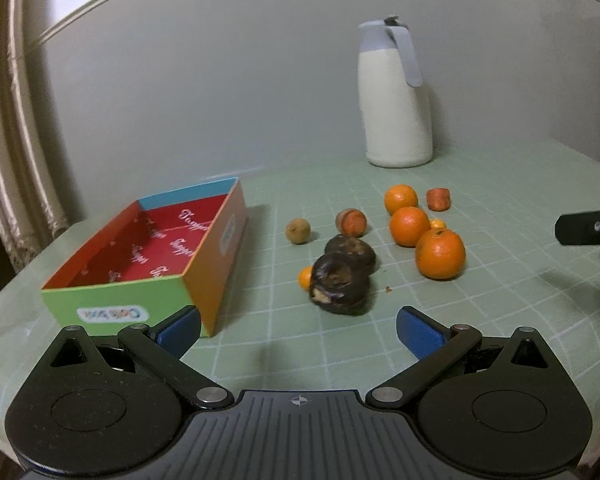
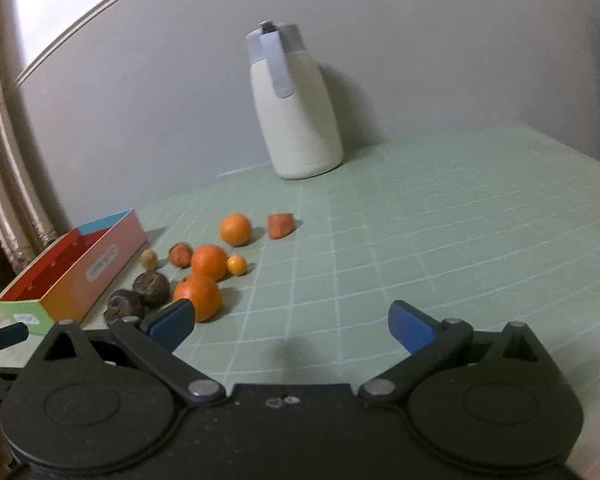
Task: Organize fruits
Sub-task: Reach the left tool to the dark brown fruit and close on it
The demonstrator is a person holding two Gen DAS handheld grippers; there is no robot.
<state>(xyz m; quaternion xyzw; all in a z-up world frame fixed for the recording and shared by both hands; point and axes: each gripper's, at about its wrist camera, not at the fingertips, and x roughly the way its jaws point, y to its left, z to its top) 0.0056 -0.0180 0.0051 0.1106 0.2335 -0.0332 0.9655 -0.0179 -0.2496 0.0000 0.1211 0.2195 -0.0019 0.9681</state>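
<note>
Two grippers, left gripper (image 1: 298, 326) & right gripper (image 2: 290, 320), both w/ blue ribbed pads spread wide, nothing held. Fruits on gridded green mat (image 1: 500, 320): three smooth round oranges (image 1: 440, 254), two wrinkled dark fruits (image 1: 340, 284), rough tan ball (image 1: 298, 231), beside glossy cardboard box (image 1: 204, 256), red inside. Matte white jug (image 1: 396, 96) at rear. Small orange bit partly hidden behind oranges.

The light I had was dim and soft, with a brighter patch in the upper left corner of both views. Short shadows fell to the right of the oranges (image 1: 440, 253) and the jug (image 2: 296, 112). Fisheye bending curved the mat (image 1: 480, 320) grid and wall (image 1: 220, 80) trim, corners went black, and the right view looked slightly soft.
</note>
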